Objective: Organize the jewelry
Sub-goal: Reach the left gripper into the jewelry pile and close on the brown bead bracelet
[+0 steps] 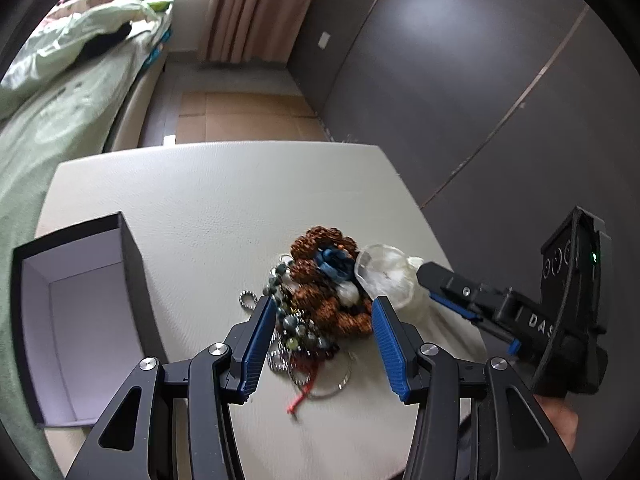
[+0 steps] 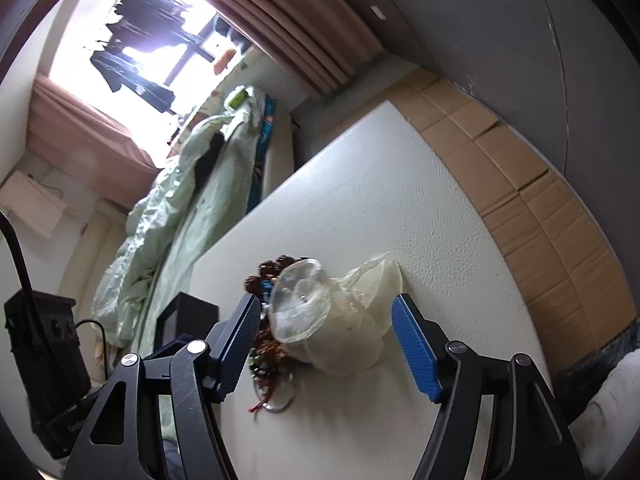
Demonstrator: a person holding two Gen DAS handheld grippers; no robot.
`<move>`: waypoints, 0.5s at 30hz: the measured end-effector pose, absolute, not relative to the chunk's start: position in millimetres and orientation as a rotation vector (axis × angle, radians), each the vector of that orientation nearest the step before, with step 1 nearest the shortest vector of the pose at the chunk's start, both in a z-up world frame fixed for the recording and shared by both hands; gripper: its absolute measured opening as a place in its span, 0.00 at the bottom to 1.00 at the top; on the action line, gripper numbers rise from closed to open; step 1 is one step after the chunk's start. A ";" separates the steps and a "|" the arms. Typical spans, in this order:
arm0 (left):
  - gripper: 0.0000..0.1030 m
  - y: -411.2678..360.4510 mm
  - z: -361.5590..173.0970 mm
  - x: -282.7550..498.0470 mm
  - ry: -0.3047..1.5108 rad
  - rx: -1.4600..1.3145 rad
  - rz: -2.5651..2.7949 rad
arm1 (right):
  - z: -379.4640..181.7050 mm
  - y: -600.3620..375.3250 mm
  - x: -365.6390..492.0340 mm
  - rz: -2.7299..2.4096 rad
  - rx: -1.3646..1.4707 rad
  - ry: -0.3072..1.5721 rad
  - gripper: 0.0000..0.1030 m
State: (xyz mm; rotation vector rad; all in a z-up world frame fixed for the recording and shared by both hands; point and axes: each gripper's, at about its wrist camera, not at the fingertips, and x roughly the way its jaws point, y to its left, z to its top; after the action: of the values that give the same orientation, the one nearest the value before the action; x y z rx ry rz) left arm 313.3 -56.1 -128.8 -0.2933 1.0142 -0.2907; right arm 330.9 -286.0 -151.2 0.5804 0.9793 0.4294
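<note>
Both tongs (image 1: 324,320) (image 2: 326,320) open over jewelry (image 1: 320,300).

Blown-out window (image 2: 132,40), soft daylight, fisheye vignetting

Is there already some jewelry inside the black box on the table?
No, in the left wrist view the black box shows only its bare pale inside, and the jewelry pile lies beside it on the table.
</note>
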 end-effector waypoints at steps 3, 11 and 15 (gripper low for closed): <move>0.50 -58.7 -138.7 325.2 1.050 -0.300 -0.281 | -159.0 -281.6 338.9 0.427 0.573 1.012 0.53; 0.50 -63.4 -159.7 342.8 1.110 -0.309 -0.253 | -160.5 -283.7 336.3 0.447 0.599 1.013 0.03; 0.35 -64.9 -166.6 346.4 1.129 -0.281 -0.206 | -151.1 -293.2 328.5 0.440 0.637 0.968 0.03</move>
State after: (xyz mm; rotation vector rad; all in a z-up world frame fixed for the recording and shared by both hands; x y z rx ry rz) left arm 346.4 -64.9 -166.6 -0.2808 1.1293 -0.2056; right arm 328.5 -293.2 -151.1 0.6366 0.9680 0.4402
